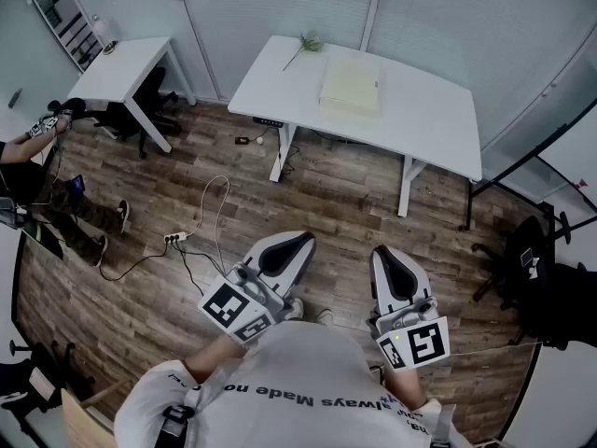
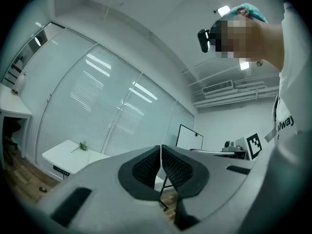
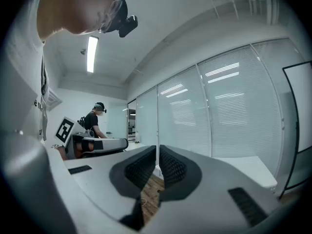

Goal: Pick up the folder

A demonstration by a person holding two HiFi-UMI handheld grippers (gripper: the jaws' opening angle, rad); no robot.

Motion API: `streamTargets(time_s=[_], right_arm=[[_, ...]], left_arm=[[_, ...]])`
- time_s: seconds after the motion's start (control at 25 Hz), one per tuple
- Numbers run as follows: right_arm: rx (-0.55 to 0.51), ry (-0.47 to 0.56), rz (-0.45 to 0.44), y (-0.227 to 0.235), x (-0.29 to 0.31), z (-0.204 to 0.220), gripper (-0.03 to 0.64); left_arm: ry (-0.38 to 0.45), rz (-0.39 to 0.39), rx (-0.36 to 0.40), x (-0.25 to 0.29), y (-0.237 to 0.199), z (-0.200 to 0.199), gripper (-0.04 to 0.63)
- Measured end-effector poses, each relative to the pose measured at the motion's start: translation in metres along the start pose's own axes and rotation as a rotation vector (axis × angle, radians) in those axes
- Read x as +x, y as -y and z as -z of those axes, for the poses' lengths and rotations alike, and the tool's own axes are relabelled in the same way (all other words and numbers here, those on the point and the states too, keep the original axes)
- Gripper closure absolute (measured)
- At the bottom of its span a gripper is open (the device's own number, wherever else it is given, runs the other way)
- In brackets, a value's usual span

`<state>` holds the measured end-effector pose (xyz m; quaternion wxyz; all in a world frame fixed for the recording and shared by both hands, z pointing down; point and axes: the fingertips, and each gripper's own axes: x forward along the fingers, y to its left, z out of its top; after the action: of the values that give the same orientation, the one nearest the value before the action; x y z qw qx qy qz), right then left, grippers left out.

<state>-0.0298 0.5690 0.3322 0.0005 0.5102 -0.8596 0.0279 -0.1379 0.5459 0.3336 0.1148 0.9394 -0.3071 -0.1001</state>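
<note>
Wood-look planks make up the floor (image 1: 354,203) that fills most of your head view, running brown and streaked from your feet to the far wall. Pale blinds (image 1: 280,7) close off that wall from side to side, and both gripper views show the same slatted panels lit by ceiling strips. Ahead of you stands the large white desk (image 1: 429,110) on white legs, set at a slight angle to the wall. A smaller white desk (image 1: 121,68) sits apart from it at the left, with a shelf (image 1: 65,17) in the corner behind. At the right edge a black chair (image 1: 550,278) stands on the planks. The folder (image 1: 351,84), pale yellow, lies flat on the large desk towards its back edge, near the middle, and a green sprig (image 1: 306,45) lies just beside its left corner. You hold the left gripper (image 1: 297,241) and the right gripper (image 1: 382,250) low in front of your chest, side by side, both aimed towards the desk and well apart from the folder. In the left gripper's view (image 2: 160,160) its jaws are pressed together with nothing between the pads. The right gripper's view (image 3: 157,165) shows the same: jaws closed on themselves, holding nothing. Thin cables (image 1: 216,203) loop across the floor to a power strip (image 1: 175,239) left of your left gripper.
</note>
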Motion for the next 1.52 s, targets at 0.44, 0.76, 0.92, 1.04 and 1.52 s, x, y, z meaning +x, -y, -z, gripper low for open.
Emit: streamTargets(time_s=[0.44, 0.76, 0.92, 1.04, 1.52], right_arm=[[-0.001, 0.006, 0.013, -0.022, 0.022, 0.003, 0.589], [0.017, 0.01, 0.021, -0.015, 0.04, 0.006, 0.589], [0.02, 0.017, 0.018, 0.002, 0.055, 0.005, 0.589], [0.026, 0.025, 0.016, 0.025, 0.069, 0.002, 0.589], [0.02, 0.012, -0.015, 0.16, 0.139, -0.007, 0.589]], left_arm=[[0.005, 0.003, -0.01, -0.019, -0.023, -0.006, 0.58], [-0.012, -0.005, -0.028, -0.01, -0.043, 0.0, 0.58], [-0.014, -0.006, -0.034, 0.012, -0.058, 0.001, 0.58], [-0.011, 0.0, -0.031, 0.04, -0.068, -0.001, 0.58], [-0.005, -0.032, -0.006, 0.18, -0.119, -0.008, 0.58]])
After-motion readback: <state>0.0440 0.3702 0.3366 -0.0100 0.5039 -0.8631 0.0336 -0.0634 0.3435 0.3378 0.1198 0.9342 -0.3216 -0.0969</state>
